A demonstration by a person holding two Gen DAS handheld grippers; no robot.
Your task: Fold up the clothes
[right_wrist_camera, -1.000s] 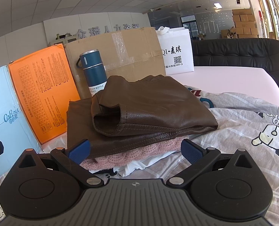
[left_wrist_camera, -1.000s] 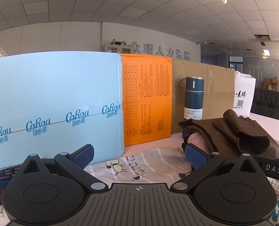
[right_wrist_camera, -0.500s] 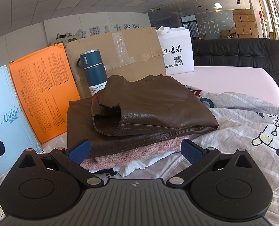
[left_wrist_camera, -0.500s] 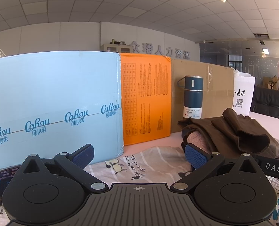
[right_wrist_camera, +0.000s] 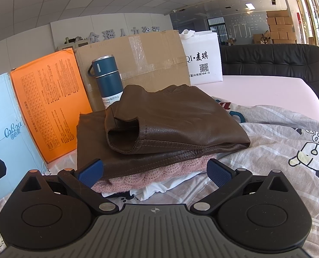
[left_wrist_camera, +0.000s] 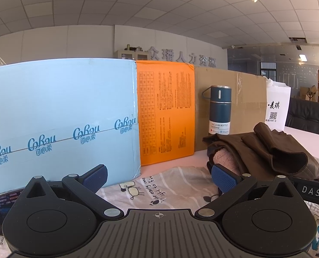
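Note:
A folded brown leather jacket point(right_wrist_camera: 172, 116) tops a stack of clothes, with a pink knit point(right_wrist_camera: 155, 174) and a white garment point(right_wrist_camera: 150, 190) under it. The stack rests on a pale printed cloth point(right_wrist_camera: 288, 142) spread over the table. My right gripper point(right_wrist_camera: 155, 172) is open, its blue pads level with the stack's front edge and holding nothing. In the left wrist view the same jacket point(left_wrist_camera: 273, 150) lies at the right. My left gripper point(left_wrist_camera: 158, 177) is open over the printed cloth point(left_wrist_camera: 159, 185), left of the stack, and empty.
Upright along the back stand a light blue box point(left_wrist_camera: 58, 116), an orange box point(left_wrist_camera: 165, 116), a cardboard box point(right_wrist_camera: 144, 58) and a white paper bag point(right_wrist_camera: 204, 60). A dark blue vacuum bottle point(right_wrist_camera: 108, 79) stands behind the stack. A black sofa point(right_wrist_camera: 275, 64) is beyond the pink table point(right_wrist_camera: 267, 88).
The left wrist view has shifted slightly, so the stack and boxes sit a little lower and to the left. The right gripper and the clothes have hardly moved.

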